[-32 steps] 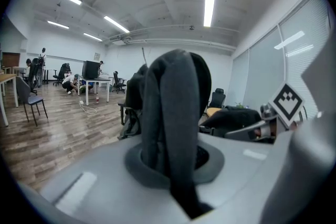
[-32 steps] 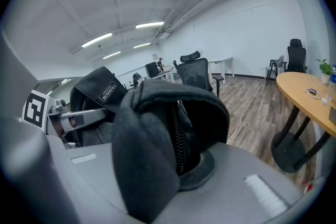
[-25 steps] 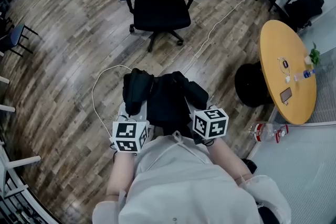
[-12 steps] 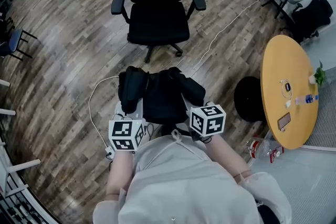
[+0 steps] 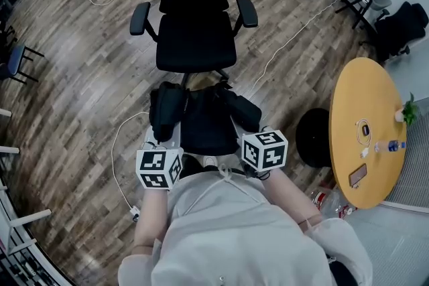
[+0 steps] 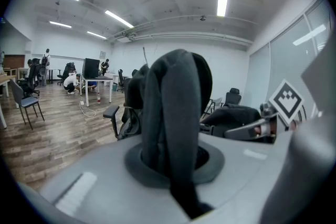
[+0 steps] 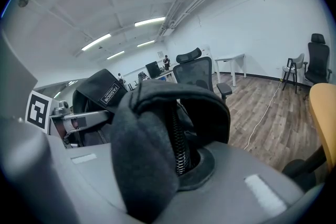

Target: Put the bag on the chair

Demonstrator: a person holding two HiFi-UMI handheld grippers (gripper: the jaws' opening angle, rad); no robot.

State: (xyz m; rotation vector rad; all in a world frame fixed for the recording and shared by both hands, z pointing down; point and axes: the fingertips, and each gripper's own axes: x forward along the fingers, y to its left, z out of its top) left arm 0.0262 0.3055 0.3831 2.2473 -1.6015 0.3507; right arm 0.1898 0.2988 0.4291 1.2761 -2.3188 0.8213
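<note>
A black bag (image 5: 204, 118) hangs above the wooden floor, held between my two grippers just in front of the person's body. My left gripper (image 5: 163, 137) is shut on the bag's left strap (image 6: 173, 113), which rises out of its jaws in the left gripper view. My right gripper (image 5: 242, 127) is shut on a fold of the bag (image 7: 152, 134) with a zip along it. The black office chair (image 5: 194, 30) stands right beyond the bag, seat facing me, armrests on both sides. It also appears as the chair (image 7: 197, 73) behind the bag in the right gripper view.
A round yellow table (image 5: 355, 104) with small items stands at the right, a black round stool (image 5: 314, 137) beside it. A white cable (image 5: 119, 151) loops on the floor at the left. Another chair (image 5: 392, 17) stands at the far right; a blue chair (image 5: 17, 60) at the left edge.
Both grippers have carried the bag forward toward the office chair. The chair now sits closer, directly beyond the bag. The grips are unchanged.
</note>
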